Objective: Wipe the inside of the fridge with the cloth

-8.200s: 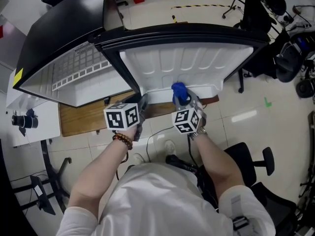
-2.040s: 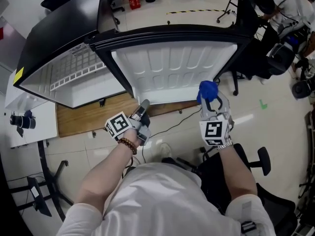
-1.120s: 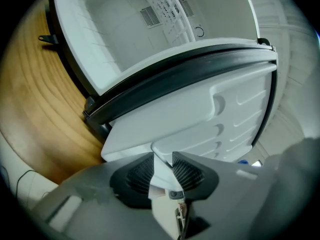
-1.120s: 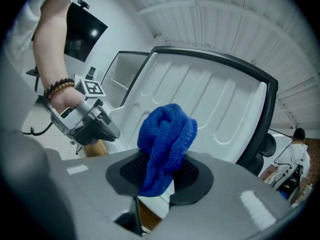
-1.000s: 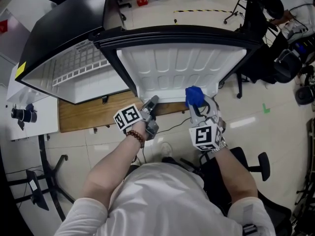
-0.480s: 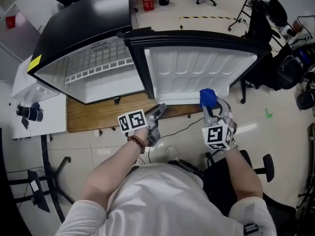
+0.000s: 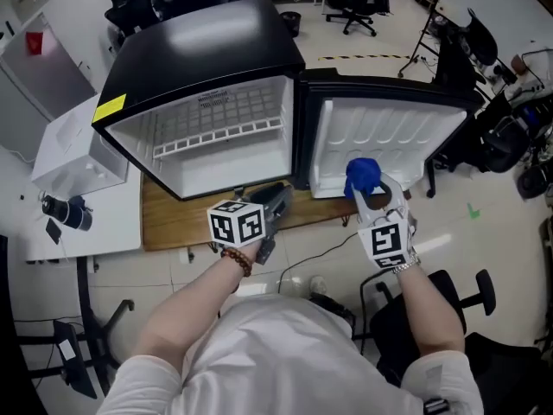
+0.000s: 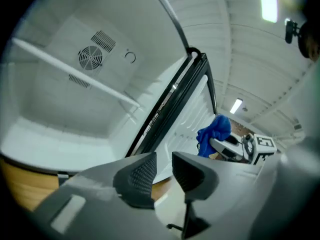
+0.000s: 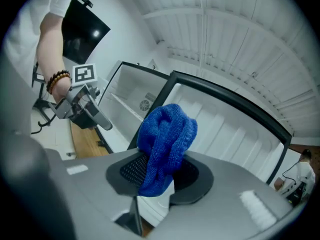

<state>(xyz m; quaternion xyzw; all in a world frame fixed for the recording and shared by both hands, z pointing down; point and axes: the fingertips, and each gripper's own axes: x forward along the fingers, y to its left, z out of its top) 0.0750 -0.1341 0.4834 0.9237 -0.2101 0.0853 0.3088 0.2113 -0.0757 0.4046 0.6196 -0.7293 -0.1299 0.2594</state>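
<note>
Since half a second ago the left gripper [image 7: 278,204] has risen and rolled. Its jaws have just been closing and now stand a narrow gap apart, with nothing between them. The right gripper [image 7: 370,193], also higher, clamps the blue cloth [image 7: 361,175], at 3 o'clock from the left one, before the door [image 7: 393,137] of the open fridge [image 7: 203,46].
</note>
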